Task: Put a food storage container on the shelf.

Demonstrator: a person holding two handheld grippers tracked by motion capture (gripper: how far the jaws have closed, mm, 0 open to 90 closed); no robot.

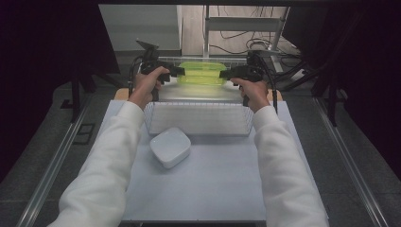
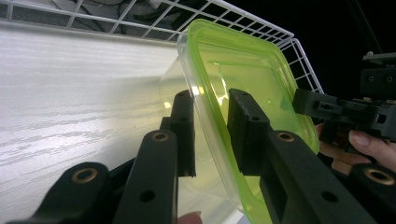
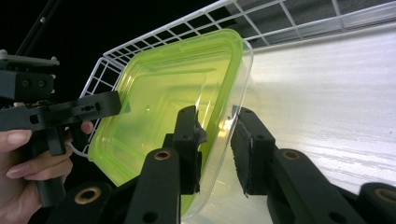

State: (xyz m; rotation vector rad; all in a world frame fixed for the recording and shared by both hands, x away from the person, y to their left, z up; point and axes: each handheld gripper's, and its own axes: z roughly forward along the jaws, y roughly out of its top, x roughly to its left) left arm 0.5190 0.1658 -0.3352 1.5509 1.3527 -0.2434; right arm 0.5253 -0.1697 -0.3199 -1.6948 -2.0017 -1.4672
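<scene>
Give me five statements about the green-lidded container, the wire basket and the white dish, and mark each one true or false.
1. The container has a yellow-green lid. True.
2. The left gripper and right gripper each have a jaw on either side of the container's rim. True.
3. The white dish lies inside the wire basket. False: it sits on the table in front of the basket, on the person's side.
4. The container is at the far end of the basket. True.
5. The container's lid is off. False: the lid sits on the clear tub.
</scene>
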